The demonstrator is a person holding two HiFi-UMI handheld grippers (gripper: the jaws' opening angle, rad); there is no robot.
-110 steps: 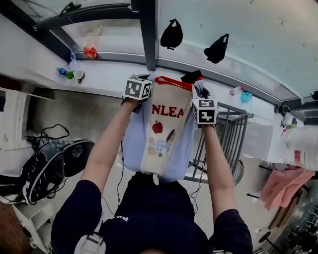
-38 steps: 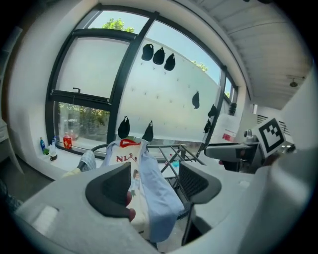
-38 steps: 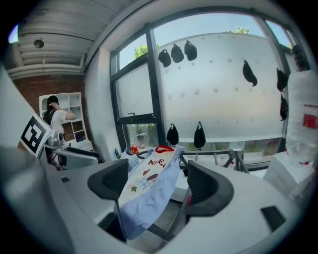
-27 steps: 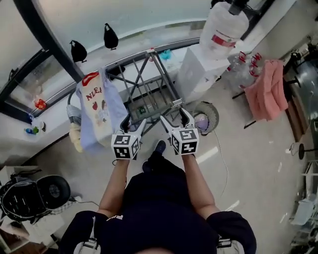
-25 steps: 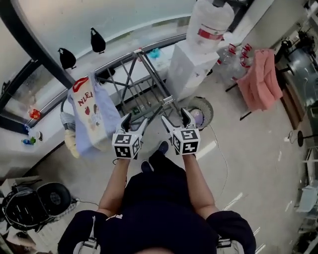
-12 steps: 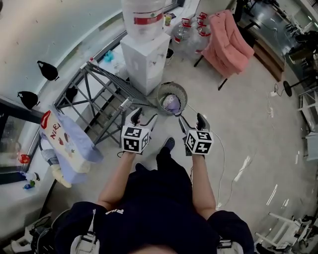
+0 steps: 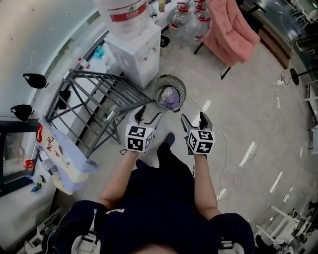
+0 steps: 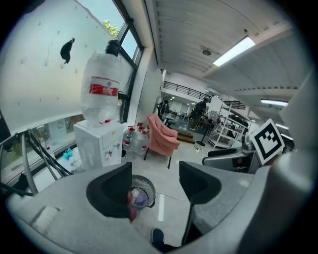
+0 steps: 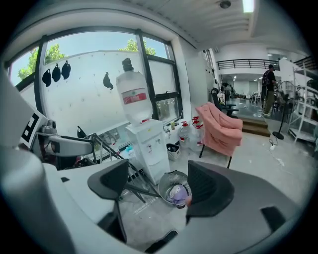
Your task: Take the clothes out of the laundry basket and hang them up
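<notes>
A round mesh laundry basket (image 7: pixel 169 93) stands on the floor ahead of me, with purple clothes (image 7: pixel 171 96) inside. My left gripper (image 7: pixel 148 115) and right gripper (image 7: pixel 193 118) hang side by side above the floor, short of the basket, both open and empty. The basket (image 8: pixel 141 191) shows between the left gripper's (image 8: pixel 156 186) jaws, and the same basket (image 9: pixel 175 188) between the right gripper's (image 9: pixel 159 183) jaws. A pale blue and cream garment (image 7: pixel 64 158) hangs at the end of the grey drying rack (image 7: pixel 94 106) to my left.
A white water dispenser (image 7: pixel 134 39) stands just behind the basket, with spare bottles (image 7: pixel 181 15) beside it. A pink chair (image 7: pixel 228 30) is at the upper right. A white cable (image 7: pixel 221 149) runs across the floor on the right. My foot (image 7: pixel 168 140) is under the grippers.
My view has swung from the rack toward the basket; the hung garment has slid to the left edge. Both grippers stay open and empty, now nearer the basket.
</notes>
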